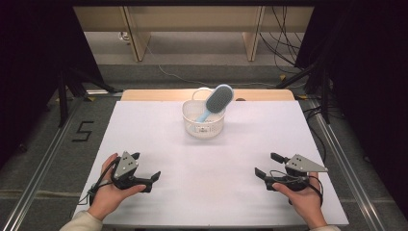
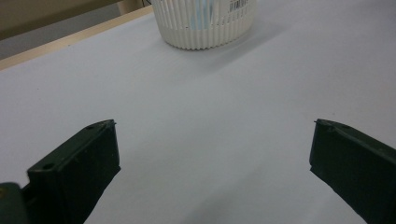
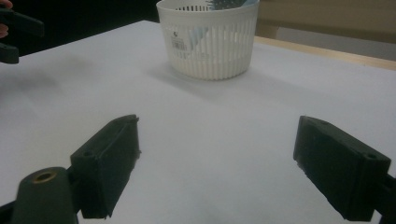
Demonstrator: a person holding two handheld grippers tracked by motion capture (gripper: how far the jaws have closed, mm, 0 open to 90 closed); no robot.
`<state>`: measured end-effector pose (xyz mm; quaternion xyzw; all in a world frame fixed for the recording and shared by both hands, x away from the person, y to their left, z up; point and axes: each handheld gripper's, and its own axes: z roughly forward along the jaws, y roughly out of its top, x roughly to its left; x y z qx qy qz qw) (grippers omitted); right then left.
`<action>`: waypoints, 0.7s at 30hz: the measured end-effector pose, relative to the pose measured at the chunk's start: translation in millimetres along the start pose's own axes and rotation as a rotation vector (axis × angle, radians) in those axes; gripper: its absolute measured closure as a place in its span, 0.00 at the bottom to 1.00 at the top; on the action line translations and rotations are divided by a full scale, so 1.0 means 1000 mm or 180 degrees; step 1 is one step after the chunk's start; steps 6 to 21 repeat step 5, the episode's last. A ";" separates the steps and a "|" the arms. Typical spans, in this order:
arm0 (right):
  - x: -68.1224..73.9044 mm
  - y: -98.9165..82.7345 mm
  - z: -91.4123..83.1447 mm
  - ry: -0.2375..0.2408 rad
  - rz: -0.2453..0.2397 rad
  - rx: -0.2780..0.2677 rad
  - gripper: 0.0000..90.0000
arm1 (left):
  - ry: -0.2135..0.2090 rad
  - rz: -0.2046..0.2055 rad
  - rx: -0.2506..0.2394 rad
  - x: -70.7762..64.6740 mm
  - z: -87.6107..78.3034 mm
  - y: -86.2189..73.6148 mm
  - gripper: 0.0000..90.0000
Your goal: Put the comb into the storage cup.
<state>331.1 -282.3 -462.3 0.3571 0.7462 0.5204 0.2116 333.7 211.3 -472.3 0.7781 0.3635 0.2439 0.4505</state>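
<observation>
High view: a brush [image 1: 219, 100] is stood in the basket [image 1: 203, 126] at top middle; the left claw [image 1: 148, 176] and right claw [image 1: 266, 165] are held open and empty, low on the tabletop [image 1: 207, 159].

Even, bright overhead light washes the white-topped bench [image 1: 211, 159]; the surroundings fall dark. The ribbed white plastic basket [image 3: 208, 44] casts a soft shadow. Both gripper views blur the near black jaws.
</observation>
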 end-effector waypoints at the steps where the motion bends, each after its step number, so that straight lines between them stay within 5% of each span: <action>1: 0.000 0.000 0.000 -0.0001 0.0000 0.0003 0.17 | -0.0011 -0.0007 0.0000 0.000 0.000 0.000 0.01; 21: -0.001 0.000 0.001 0.0002 0.0003 0.0005 0.17 | -0.0037 -0.0006 -0.0039 -0.002 0.001 0.001 0.01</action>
